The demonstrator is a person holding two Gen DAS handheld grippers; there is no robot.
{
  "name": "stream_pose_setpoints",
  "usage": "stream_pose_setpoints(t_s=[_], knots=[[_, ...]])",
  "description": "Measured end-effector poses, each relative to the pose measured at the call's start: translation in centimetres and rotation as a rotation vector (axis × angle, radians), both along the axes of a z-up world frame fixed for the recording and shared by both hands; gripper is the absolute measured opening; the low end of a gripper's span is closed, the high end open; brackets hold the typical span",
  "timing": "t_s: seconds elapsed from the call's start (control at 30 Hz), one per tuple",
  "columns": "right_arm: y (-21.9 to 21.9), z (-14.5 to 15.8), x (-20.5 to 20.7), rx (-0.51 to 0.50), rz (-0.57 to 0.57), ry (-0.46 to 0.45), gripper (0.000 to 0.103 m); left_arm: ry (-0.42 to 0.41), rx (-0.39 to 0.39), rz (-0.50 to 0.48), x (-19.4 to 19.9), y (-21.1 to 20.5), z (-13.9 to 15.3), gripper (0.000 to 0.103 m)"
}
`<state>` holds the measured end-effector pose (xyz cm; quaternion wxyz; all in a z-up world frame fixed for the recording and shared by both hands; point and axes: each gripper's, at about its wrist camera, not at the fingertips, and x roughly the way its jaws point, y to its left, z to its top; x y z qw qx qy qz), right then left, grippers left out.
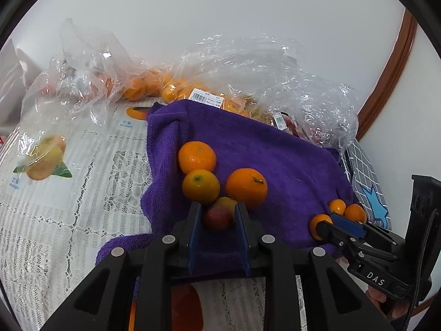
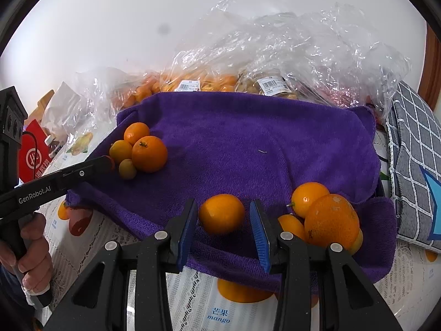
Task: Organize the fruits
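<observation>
A purple towel (image 1: 275, 151) (image 2: 248, 143) lies on the table with fruit on it. My left gripper (image 1: 218, 205) is shut on a small red-and-yellow fruit (image 1: 217, 218), right beside three oranges (image 1: 200, 186) and a small yellow fruit (image 1: 228, 202). In the right wrist view the left gripper (image 2: 109, 162) touches that same cluster (image 2: 149, 153). My right gripper (image 2: 223, 202) (image 1: 328, 220) holds a small orange (image 2: 221, 214) (image 1: 315, 224) between its blue pads, low over the towel's near edge. Another pile of oranges (image 2: 330, 220) lies just to its right.
Crinkled clear plastic bags (image 1: 248, 63) (image 2: 303, 49) with more oranges and labelled packs crowd the far side of the towel. A grey checked cloth (image 2: 413, 151) lies to the right, a red packet (image 2: 34, 151) at the left. A hand (image 2: 30, 251) grips the left tool.
</observation>
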<state>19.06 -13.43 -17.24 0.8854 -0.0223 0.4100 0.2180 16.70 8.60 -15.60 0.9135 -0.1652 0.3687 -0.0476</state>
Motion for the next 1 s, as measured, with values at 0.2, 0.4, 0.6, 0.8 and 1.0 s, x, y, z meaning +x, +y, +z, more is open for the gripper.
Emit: stream_pose_setpoints(t_s=[0.2, 0.4, 0.6, 0.8, 1.0], knots=[[-0.2, 0.0, -0.1, 0.003, -0.005, 0.0, 0.04, -0.013, 0.012, -0.016, 0.0, -0.3, 0.0, 0.031], [-0.8, 0.2, -0.4, 0.017, -0.02, -0.003, 0.046, -0.034, 0.017, -0.038, -0.2, -0.6, 0.3, 0.044], [-1.3, 0.8, -0.9, 0.045, -0.045, -0.013, 0.055, -0.068, 0.022, -0.038, -0.6, -0.4, 0.7, 0.054], [-2.0, 2.5, -2.1, 0.111, -0.075, -0.044, 0.055, -0.083, 0.009, -0.021, -0.9, -0.2, 1.1, 0.057], [-3.3, 5.7, -4.1, 0.091, -0.166, -0.045, 0.055, -0.113, 0.063, -0.064, -2.3, -1.3, 2.8, 0.06]])
